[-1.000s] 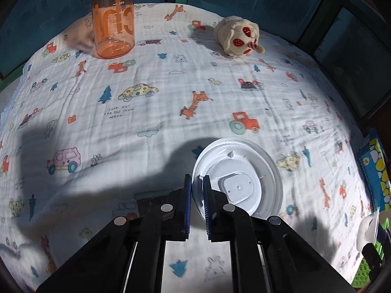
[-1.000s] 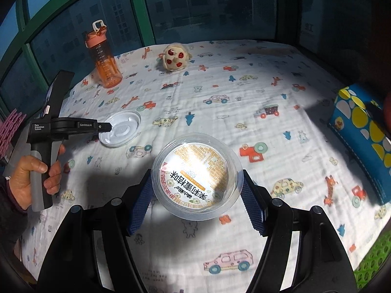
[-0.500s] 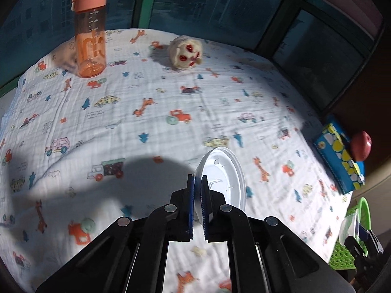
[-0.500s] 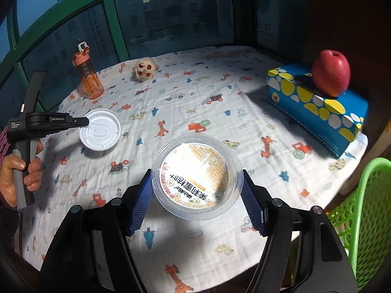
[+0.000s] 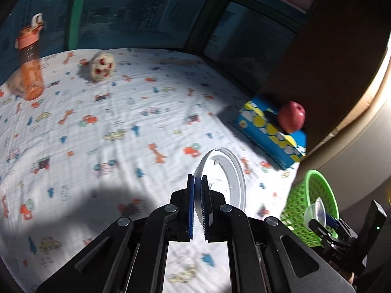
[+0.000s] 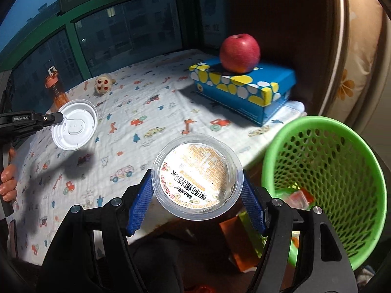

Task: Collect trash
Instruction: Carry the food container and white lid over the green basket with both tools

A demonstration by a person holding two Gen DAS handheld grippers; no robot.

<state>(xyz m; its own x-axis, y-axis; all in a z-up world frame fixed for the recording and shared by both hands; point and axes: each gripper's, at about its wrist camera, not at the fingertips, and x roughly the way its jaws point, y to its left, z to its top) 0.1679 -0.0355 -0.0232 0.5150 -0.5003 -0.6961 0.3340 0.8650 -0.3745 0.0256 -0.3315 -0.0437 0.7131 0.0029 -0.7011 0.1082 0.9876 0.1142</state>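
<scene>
My left gripper [image 5: 197, 183] is shut on the rim of a white plastic lid [image 5: 226, 178], held on edge above the patterned cloth; the same lid [image 6: 74, 128] shows at the left of the right wrist view, gripped by its rim. My right gripper [image 6: 196, 190] is shut on a clear plastic cup [image 6: 196, 179] with a printed orange seal, pads pressing both sides, held past the table's near edge beside the green mesh basket [image 6: 325, 175]. The basket [image 5: 315, 200] holds some wrappers at its bottom.
A blue spotted box [image 6: 242, 86] with a red apple [image 6: 239, 52] on top stands near the table's right edge. An orange water bottle [image 5: 29, 70] and a small plush toy [image 5: 102, 64] stand at the far side. Windows ring the table.
Both grippers have swung right, carrying the lid and the cup off the cloth toward the table's right edge. The green basket, box and apple have come into view.
</scene>
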